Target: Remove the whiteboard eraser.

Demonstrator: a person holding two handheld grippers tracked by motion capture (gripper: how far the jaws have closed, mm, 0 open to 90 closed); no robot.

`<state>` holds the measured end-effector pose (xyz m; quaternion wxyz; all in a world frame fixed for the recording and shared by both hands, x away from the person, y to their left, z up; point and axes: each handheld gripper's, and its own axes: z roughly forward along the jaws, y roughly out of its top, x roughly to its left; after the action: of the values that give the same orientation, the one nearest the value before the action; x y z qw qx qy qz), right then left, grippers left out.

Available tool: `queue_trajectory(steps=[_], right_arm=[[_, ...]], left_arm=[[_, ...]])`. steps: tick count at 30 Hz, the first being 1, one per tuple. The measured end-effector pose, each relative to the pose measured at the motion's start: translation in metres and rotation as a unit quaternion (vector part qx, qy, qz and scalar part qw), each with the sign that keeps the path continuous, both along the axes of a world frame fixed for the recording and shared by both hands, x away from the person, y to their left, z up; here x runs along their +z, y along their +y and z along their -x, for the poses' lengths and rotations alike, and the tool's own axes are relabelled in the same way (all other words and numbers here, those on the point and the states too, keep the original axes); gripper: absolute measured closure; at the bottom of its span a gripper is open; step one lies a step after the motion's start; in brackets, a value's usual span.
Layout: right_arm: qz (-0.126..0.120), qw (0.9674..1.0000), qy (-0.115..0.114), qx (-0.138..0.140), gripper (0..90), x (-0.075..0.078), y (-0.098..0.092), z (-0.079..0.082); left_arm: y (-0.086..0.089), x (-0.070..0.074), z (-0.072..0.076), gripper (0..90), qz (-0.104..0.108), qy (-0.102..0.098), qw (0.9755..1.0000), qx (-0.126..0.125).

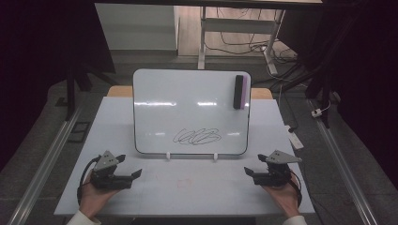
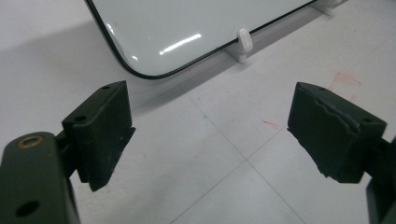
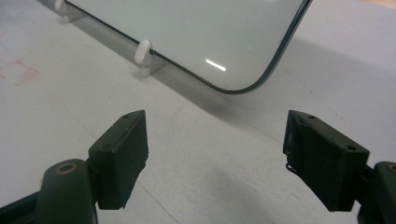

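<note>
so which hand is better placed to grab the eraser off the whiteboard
Right, probably. The eraser sits at the whiteboard's upper right corner, on the same side as the right claw. The left claw would have to cross the scribble. Both are open.

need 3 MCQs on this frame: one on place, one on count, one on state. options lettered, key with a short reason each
1. Where on the whiteboard is the eraser?
A. top right corner
B. bottom left corner
C. centre

2. How many white clips hold up the board's bottom edge?
A. one
B. two
C. four

3. What state is the left gripper in?
A. shut on the eraser
B. open, holding nothing
C. shut on a marker

Key: 1 A, the eraser sits upright by the board's top right corner, far from the scribble. 2 B, the high view shows two clips. 3 B, the left gripper view shows its jaws wide apart over bare table.
</note>
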<state>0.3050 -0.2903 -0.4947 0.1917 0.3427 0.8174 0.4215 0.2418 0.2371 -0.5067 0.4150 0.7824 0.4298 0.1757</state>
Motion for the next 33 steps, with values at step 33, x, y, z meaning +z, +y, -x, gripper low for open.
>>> queue_trajectory(steps=[33], right_arm=[[-0.024,0.9995,-0.017,-0.013,27.1,0.016,0.003,0.010]], left_arm=[[-0.001,0.003,-0.004,16.2,0.007,0.017,0.9997,-0.013]])
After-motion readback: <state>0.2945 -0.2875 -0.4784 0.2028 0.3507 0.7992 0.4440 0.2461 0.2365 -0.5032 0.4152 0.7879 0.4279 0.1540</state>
